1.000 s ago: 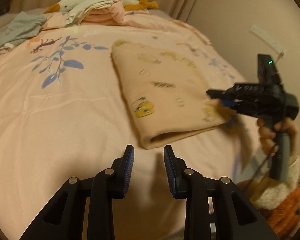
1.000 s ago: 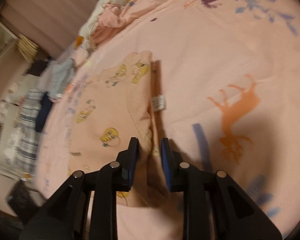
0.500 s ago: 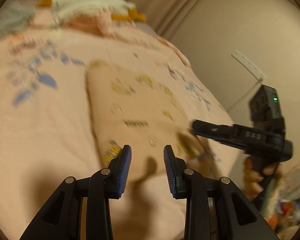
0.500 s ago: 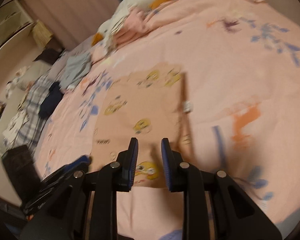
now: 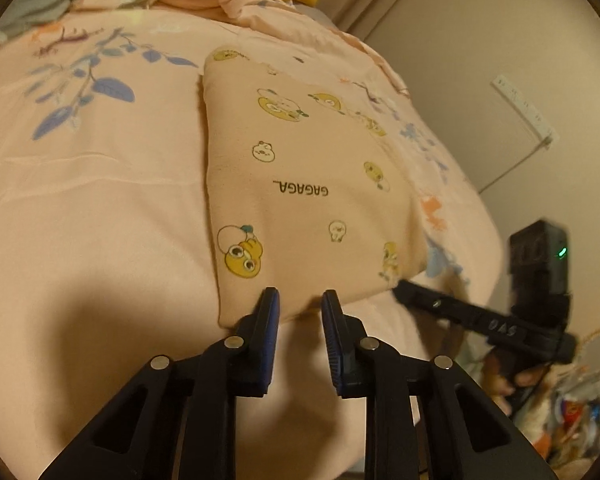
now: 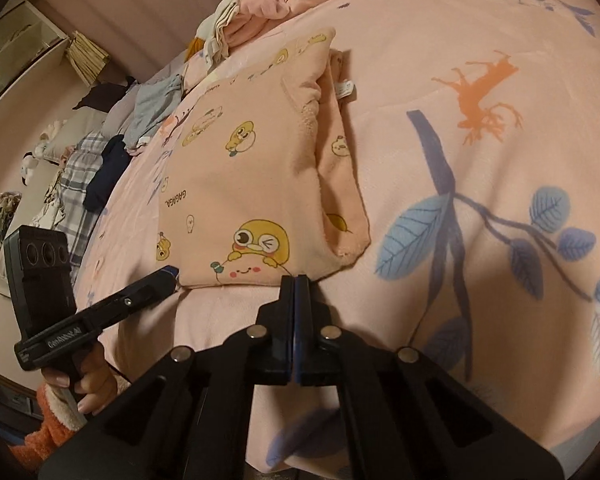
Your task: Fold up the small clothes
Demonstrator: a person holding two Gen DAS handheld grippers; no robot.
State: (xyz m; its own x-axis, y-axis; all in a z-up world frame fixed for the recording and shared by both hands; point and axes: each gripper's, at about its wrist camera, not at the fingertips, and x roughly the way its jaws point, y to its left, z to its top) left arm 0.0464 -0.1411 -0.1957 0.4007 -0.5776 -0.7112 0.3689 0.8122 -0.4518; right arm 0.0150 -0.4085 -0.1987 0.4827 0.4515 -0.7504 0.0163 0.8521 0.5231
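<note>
On the folded peach garment (image 5: pixel 308 184), upside-down print "GAGAGA" (image 5: pixel 300 189).

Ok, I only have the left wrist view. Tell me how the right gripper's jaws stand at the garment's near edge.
Observer: The right gripper has just been closing. Its jaws now meet flush at the near edge of the folded garment, and I see no fabric between them.
Operator: Now describe the garment's side edges.
Observer: On the right in the right wrist view, a lower layer sticks out past the top fold, with a white care label at its edge.
</note>
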